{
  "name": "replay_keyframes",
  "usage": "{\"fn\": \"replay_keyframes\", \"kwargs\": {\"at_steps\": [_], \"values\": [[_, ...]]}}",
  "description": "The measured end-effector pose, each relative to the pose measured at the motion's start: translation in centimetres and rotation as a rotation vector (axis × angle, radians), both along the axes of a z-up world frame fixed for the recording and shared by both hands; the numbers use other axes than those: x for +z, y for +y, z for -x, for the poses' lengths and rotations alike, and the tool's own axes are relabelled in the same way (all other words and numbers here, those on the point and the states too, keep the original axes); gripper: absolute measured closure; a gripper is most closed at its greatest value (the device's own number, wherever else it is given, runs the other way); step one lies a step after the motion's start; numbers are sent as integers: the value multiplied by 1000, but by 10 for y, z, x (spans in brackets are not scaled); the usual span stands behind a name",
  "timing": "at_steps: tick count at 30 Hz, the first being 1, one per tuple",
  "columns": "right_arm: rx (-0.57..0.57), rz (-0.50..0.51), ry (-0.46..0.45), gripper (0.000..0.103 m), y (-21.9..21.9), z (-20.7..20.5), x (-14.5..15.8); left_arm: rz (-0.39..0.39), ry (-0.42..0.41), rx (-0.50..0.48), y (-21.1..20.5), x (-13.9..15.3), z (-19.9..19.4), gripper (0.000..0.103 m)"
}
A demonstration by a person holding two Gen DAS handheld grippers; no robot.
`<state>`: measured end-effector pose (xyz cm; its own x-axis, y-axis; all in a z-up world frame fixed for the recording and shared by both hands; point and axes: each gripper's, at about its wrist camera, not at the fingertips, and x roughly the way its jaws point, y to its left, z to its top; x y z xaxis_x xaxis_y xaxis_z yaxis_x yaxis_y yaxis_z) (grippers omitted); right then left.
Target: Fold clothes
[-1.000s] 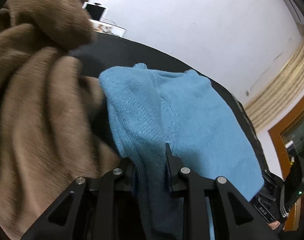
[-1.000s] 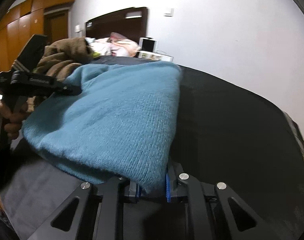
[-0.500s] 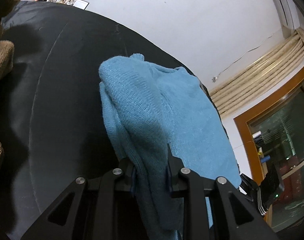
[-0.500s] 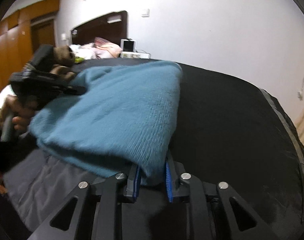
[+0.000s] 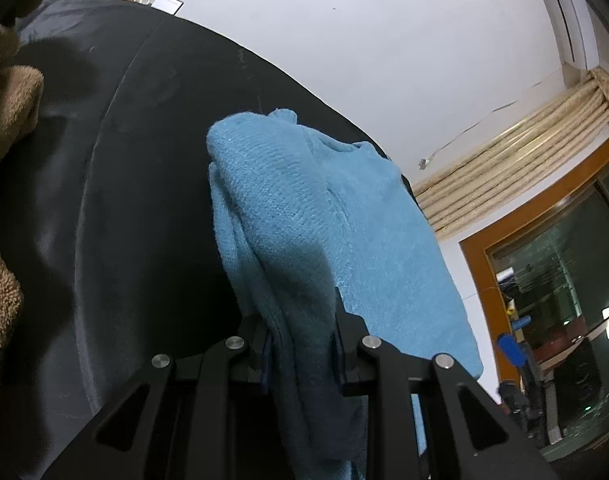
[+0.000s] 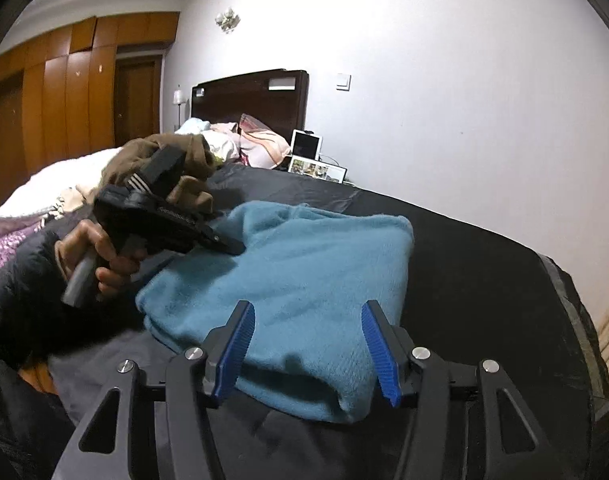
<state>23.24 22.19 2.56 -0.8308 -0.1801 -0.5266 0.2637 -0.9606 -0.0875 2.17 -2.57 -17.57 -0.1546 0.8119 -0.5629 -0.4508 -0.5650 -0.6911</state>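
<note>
a: while the right gripper [image 6: 308, 344] is opening, is anything between its blue pads [image 6: 236, 344]?

b: the near folded corner of the blue sweater [image 6: 304, 280] sits in the gap, but neither pad presses on it. the jaws stand wide and the cloth lies loose on the black bedcover [image 6: 484, 280].

a: and the left gripper [image 5: 300, 344]?

b: narrow, clamped on a bunched edge of the same sweater. from the right tool, it sits ahead and to the left, a hand [image 6: 92, 256] wrapped round its grip, its tip on the sweater's far-left corner.

a: so which way does the sweater lie?

b: straight ahead of the right tool, its long side running away from it and leftward toward the left one. the left one is the only one holding, so i'd judge the next move turns on it.

a: anything unclear?

b: how many layers are folded under, and where the sleeves went; both are hidden. the left jaws' tips are buried in cloth. the brown garment [image 6: 172, 160] beyond the left tool is partly blocked by it.
</note>
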Motion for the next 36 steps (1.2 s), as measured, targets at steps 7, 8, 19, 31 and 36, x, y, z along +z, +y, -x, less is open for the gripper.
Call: {"fn": "replay_keyframes", "kwargs": {"at_steps": [7, 8, 19, 31, 36], "values": [[-47, 4, -129, 46, -6, 33, -21, 2, 4, 2, 10, 2, -7, 77], [-60, -15, -170, 46, -6, 38, -30, 0, 3, 0, 9, 2, -7, 77], [-150, -122, -210, 45, -10, 33, -72, -14, -3, -15, -4, -3, -1, 75], [142, -17, -143, 45, -88, 47, -43, -23, -17, -10, -8, -5, 1, 75], [167, -70, -226, 45, -104, 62, -67, -25, -24, -7, -12, -6, 2, 75]]}}
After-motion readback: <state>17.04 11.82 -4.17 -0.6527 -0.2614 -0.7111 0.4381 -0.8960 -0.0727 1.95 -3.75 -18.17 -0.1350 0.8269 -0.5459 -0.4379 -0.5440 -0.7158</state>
